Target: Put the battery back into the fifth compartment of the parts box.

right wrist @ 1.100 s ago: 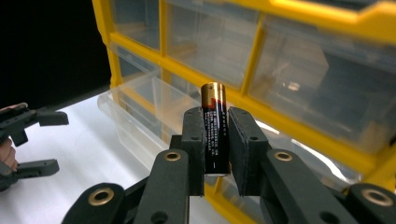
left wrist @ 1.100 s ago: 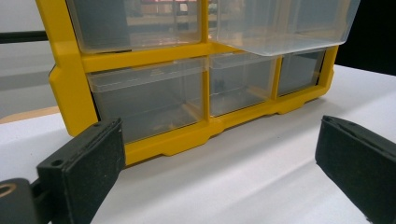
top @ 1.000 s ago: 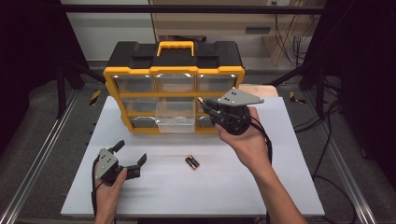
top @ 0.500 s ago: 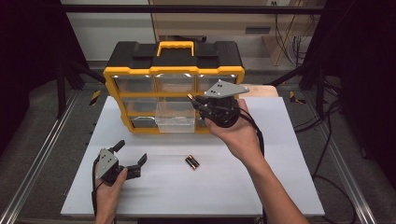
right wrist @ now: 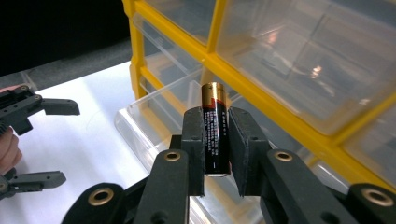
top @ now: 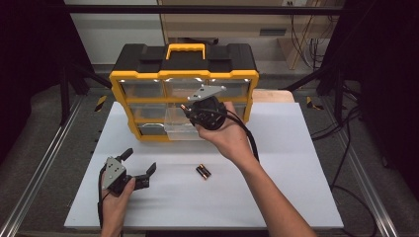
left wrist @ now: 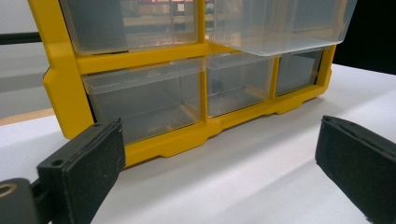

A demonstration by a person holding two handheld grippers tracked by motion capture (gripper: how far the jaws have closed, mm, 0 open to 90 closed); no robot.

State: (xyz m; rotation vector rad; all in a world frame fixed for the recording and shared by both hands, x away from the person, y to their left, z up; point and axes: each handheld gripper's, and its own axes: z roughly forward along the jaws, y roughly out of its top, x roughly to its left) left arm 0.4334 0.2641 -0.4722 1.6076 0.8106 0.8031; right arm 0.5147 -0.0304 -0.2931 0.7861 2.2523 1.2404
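A yellow and black drawer organizer (top: pixel 183 79) stands at the back of the white table (top: pixel 296 187). One clear middle drawer (top: pixel 173 129) is pulled out. Just above that drawer, my right gripper (top: pixel 189 109) is shut on a black and gold battery (right wrist: pixel 215 126), which stands upright between the jaws. Two more batteries (top: pixel 203 171) lie side by side on the table in front. My left gripper (top: pixel 137 165) rests near the front left, open with nothing between its fingers (left wrist: pixel 84 172), and faces the organizer's lower drawers (left wrist: pixel 144 100).
The organizer's clear drawers (left wrist: pixel 243 88) look mostly empty. The pulled-out drawer's rim (right wrist: pixel 140 107) juts toward the table's middle. Metal rails (top: pixel 39 173) run along both table sides, and cables (top: pixel 341 163) hang at the right. A wooden board (top: pixel 272 95) lies behind the organizer.
My right gripper has carried the battery leftward, from beside the organizer's right drawers to above the pulled-out drawer. The left gripper has stayed put.
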